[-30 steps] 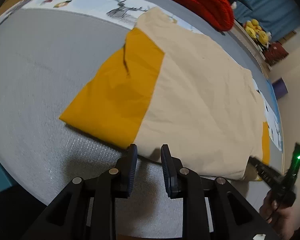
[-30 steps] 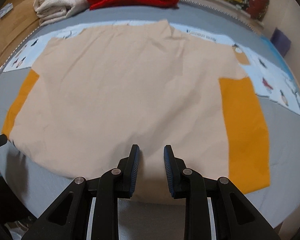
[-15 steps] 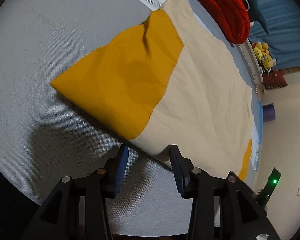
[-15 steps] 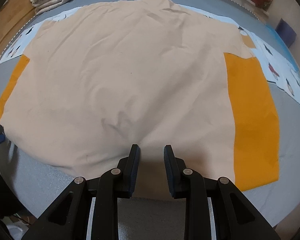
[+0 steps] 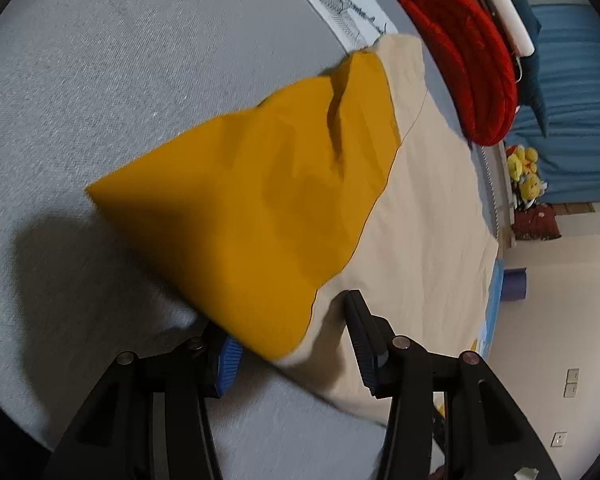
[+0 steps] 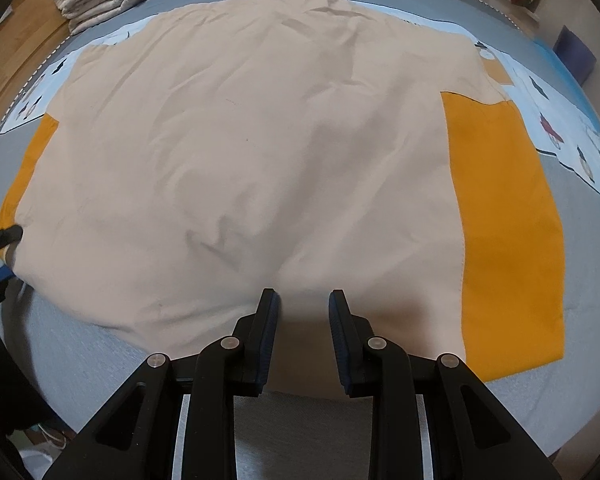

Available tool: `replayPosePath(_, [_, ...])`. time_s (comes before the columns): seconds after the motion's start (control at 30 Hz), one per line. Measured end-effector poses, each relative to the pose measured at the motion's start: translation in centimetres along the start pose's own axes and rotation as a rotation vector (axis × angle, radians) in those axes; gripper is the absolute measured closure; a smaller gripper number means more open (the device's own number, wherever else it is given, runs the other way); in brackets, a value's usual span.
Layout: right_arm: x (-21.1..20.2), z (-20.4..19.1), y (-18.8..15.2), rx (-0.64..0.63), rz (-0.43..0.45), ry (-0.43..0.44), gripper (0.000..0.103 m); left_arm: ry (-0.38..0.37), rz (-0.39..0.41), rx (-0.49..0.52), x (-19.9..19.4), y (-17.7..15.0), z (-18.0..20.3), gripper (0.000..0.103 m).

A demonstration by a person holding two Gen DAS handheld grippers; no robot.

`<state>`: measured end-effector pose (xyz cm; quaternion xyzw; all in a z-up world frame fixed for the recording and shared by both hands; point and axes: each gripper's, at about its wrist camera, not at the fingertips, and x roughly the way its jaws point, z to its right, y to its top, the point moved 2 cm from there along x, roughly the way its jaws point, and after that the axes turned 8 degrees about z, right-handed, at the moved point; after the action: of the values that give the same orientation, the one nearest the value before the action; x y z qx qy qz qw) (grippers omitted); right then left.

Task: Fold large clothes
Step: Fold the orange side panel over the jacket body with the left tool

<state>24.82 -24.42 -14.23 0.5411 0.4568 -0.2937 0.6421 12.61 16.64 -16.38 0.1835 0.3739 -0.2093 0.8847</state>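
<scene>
A: Where is the big cream cloth shirt with orange sleeves (image 6: 260,152)?

B: It lies flat on the grey bed cover (image 5: 100,80), spread out in front of both our tongs. Its long way runs from side to side, from one orange sleeve to the other.

A: Which tongs are closer to a corner?

B: The left tongs (image 5: 296,340). Their jaws have just been opening and now stand wide, one on each side of the near corner, where the orange sleeve (image 5: 268,208) meets the cream part. The cloth sits between them, but the pads do not seem to press on it yet.

A: And our right tongs (image 6: 304,312)?

B: They stand narrow, with a gap, over the middle of the shirt's near edge. We cannot see any cloth pinched in them.

A: So what matters next?

B: We think the left jaws must close on that corner. The other orange sleeve (image 6: 508,224) lies far off to the right of the right tongs.
</scene>
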Motion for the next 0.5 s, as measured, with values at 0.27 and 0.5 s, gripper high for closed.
replayPosePath(0.27, [-0.1,0.0,-0.2,-0.002,0.000,0.001,0.075,-0.044,0.086,0.002,1.0,0.2,0.9,0.057])
replayPosePath(0.5, [0.0,-0.2,-0.2,-0.004,0.002,-0.015,0.075,-0.024,0.110,0.071,0.9,0.5,2.7,0.081])
